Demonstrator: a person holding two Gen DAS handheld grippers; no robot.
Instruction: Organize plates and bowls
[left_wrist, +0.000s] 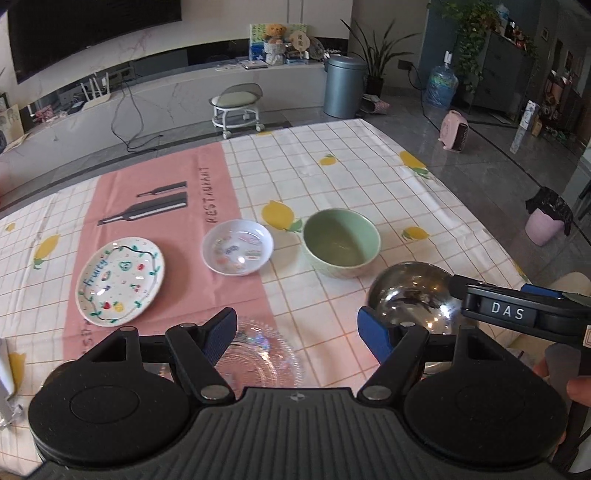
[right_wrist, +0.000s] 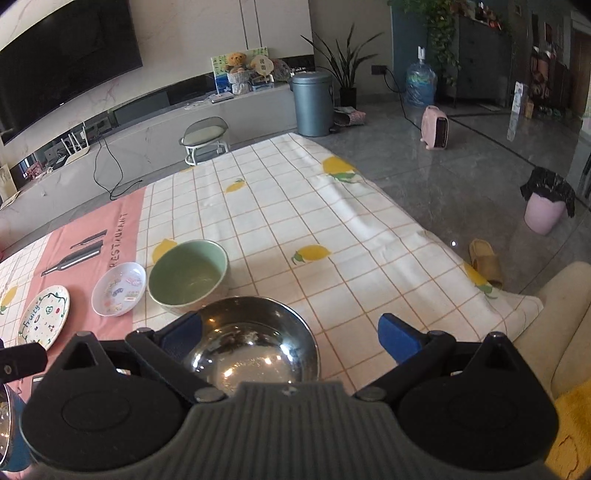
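Open and wide, my left gripper (left_wrist: 297, 332) hovers over a clear glass plate (left_wrist: 258, 356) at the near table edge, nothing between its fingers. Beyond it lie a painted "fruity" plate (left_wrist: 120, 280), a small white sticker dish (left_wrist: 238, 247) and a green bowl (left_wrist: 341, 247). A steel bowl (left_wrist: 410, 295) sits to the right. My right gripper (right_wrist: 291, 334) is open above the steel bowl (right_wrist: 255, 343); its left finger (right_wrist: 183, 332) stands by the bowl's left rim, its right finger well clear. The green bowl (right_wrist: 188, 277), sticker dish (right_wrist: 118, 288) and painted plate (right_wrist: 44, 317) lie to the left.
A checked lemon tablecloth (right_wrist: 295, 206) with a pink panel (left_wrist: 155, 206) covers the table. The table's right edge drops to a grey floor with a slipper (right_wrist: 485, 262) and a pink bin (right_wrist: 545, 214). A beige seat (right_wrist: 561, 332) stands at the near right. A stool (left_wrist: 236, 107) is beyond the far edge.
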